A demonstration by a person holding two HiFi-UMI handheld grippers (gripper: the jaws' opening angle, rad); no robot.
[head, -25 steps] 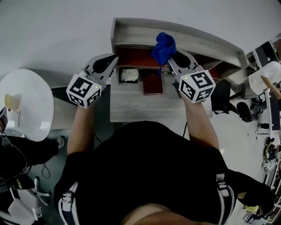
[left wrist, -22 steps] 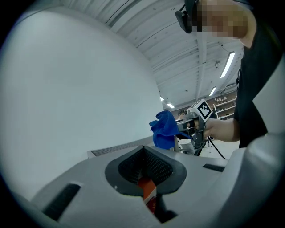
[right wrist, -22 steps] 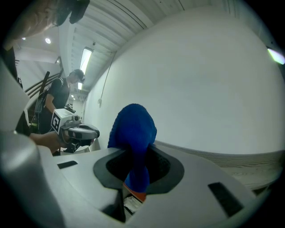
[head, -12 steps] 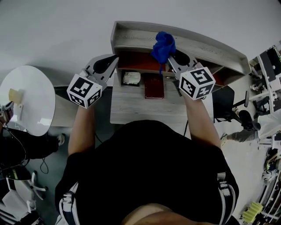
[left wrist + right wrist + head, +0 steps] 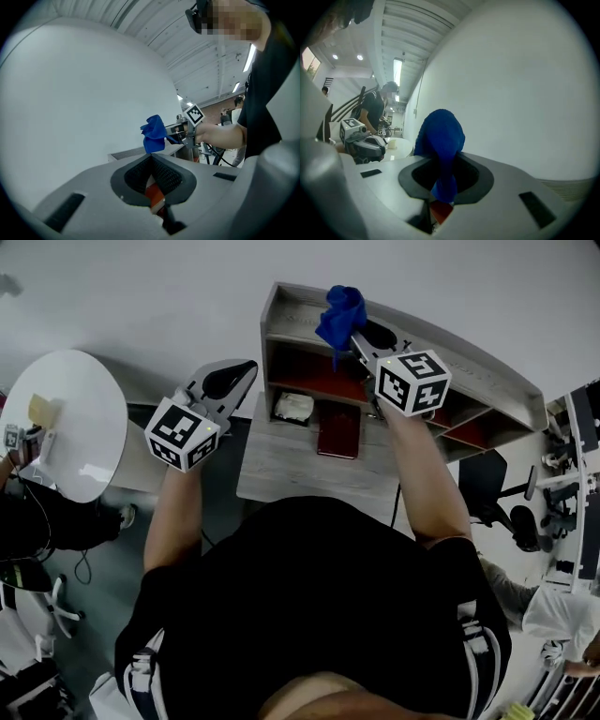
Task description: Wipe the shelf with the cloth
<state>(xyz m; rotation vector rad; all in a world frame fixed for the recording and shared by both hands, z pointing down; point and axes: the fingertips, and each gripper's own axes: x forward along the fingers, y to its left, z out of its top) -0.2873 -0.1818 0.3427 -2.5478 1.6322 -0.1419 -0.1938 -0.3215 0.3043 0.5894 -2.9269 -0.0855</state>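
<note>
In the head view, my right tongs [image 5: 353, 331] are raised over the left end of the shelf [image 5: 487, 371], pinching the blue cloth [image 5: 339, 313]. The cloth bunches up above the shelf's top board, and I cannot tell from here whether it touches the board. My left tongs [image 5: 246, 369] hang off to the left of the shelf, beside its end wall and apart from it. Below the top board, a white bundle [image 5: 293, 407] and a dark red book [image 5: 339, 430] lie side by side at the back of the grey tabletop [image 5: 291, 470], in front of the red-lined compartments. A round white table [image 5: 70, 442] stands well off to the left.

In the left gripper view, my left tongs are pressed together with nothing between them. Past their tips I see the cloth hanging from my right tongs against the pale wall, just above the shelf's top edge.

In the right gripper view, the cloth is clamped between the two pads [image 5: 466, 176]. One fold rises in a rounded lump above them and a narrow tail drops down through the gap. My left tongs show low at the left, near the round table.
</note>
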